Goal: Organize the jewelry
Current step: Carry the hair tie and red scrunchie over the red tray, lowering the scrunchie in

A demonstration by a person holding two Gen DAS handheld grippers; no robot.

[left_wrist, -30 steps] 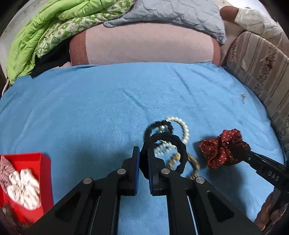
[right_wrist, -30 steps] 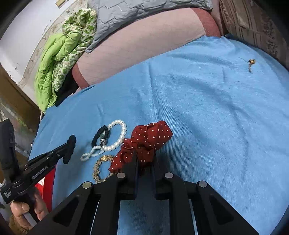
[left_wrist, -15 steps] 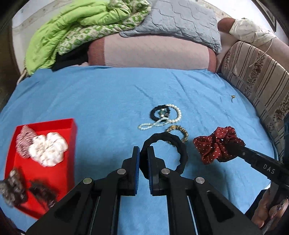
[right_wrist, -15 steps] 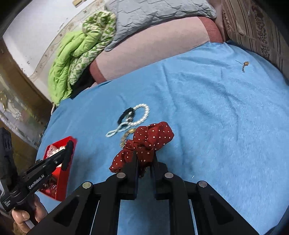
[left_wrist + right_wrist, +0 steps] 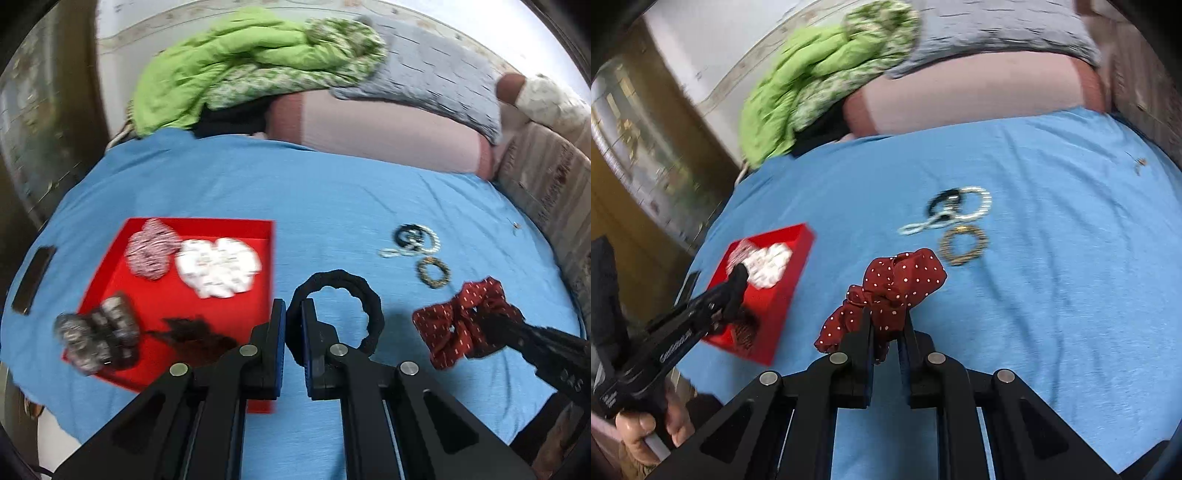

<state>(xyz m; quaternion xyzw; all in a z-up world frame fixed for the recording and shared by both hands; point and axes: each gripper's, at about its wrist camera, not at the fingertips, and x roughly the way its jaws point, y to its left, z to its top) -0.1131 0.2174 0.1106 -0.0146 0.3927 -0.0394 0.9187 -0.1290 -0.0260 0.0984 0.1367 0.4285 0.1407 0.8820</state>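
The left gripper (image 5: 293,325) clamps a black braided hair band (image 5: 338,308); the right gripper (image 5: 888,328) clamps a dark red polka-dot fabric scrunchie (image 5: 894,286). The red rectangular tray (image 5: 221,295), near left, holds four hair pieces. Beaded bracelets (image 5: 413,242) remain on the blue sheet (image 5: 295,184), far right.

A bedroom in a home.
A bed under a blue sheet (image 5: 332,192) carries a pink bolster (image 5: 388,129), a grey quilted pillow (image 5: 443,81) and a crumpled green quilt (image 5: 221,74); a patterned upholstered side (image 5: 546,177) borders it.
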